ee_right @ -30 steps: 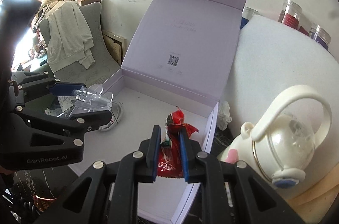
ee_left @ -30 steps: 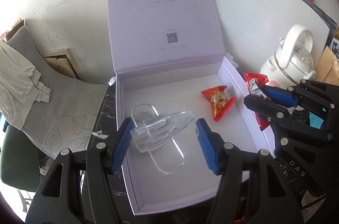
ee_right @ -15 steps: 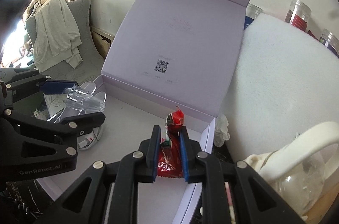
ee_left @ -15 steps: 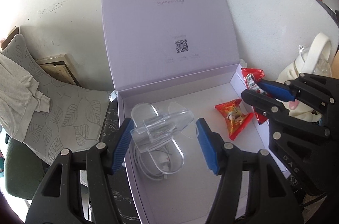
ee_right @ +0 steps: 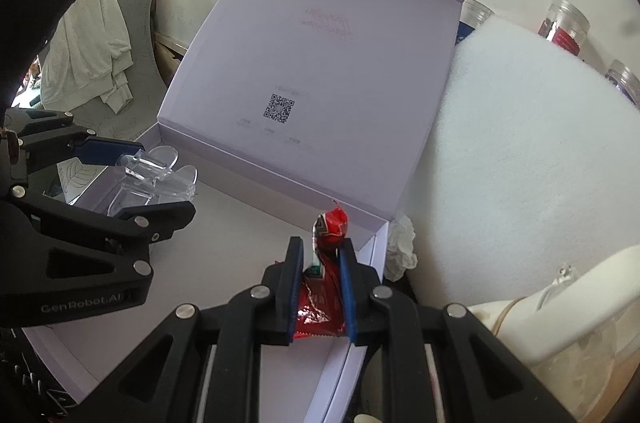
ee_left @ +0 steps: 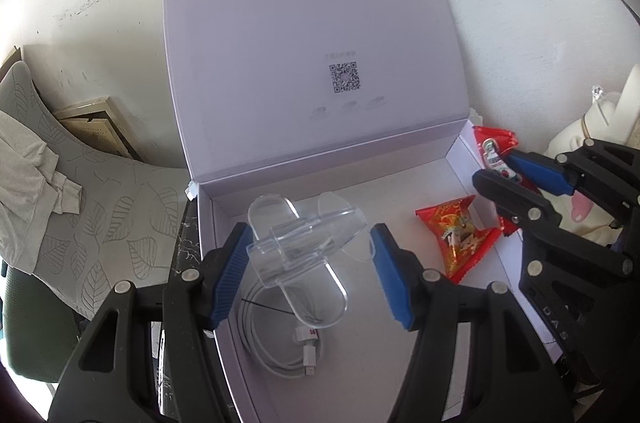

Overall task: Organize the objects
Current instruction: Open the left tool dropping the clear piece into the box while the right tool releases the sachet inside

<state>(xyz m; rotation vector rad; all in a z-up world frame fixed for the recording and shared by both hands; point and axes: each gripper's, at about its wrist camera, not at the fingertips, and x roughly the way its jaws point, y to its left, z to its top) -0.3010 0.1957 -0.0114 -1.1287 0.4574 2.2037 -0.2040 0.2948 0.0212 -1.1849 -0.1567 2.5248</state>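
A big pale purple box (ee_left: 400, 363) sits open on a dark surface (ee_left: 188, 235), with its lid (ee_left: 312, 35) standing up at the back. The lid has a small square code printed on it.

The left gripper (ee_left: 312, 275) is over the left side of the box. Its jaws are wide apart, yet a clear plastic holder (ee_left: 304, 243) sits between them. The holder touches the left blue pad, and I cannot tell if it touches the right one. Under it, on the box floor near the left wall, lies a coiled white cable (ee_left: 280, 347).

The right gripper (ee_right: 320, 287) is at the right wall of the box, near the back right corner. Its jaws are closed tight on a red snack packet (ee_right: 326, 275), which sticks up between the blue pads. In the left view the same packet (ee_left: 494, 151) hangs just above the right wall.

Another packet, red and orange (ee_left: 456, 239), lies flat on the box floor by the right wall.

Outside the box, on the right, stands a white kettle (ee_right: 560, 335). Behind it is a white foam board (ee_right: 520, 143) with some jars (ee_right: 564, 27) peeking over the top. A crumpled white tissue (ee_right: 400, 247) lies by the back right corner of the box. On the left is a gray chair with leaf shapes (ee_left: 100, 207), and a light cloth (ee_left: 28, 179) hangs over it.
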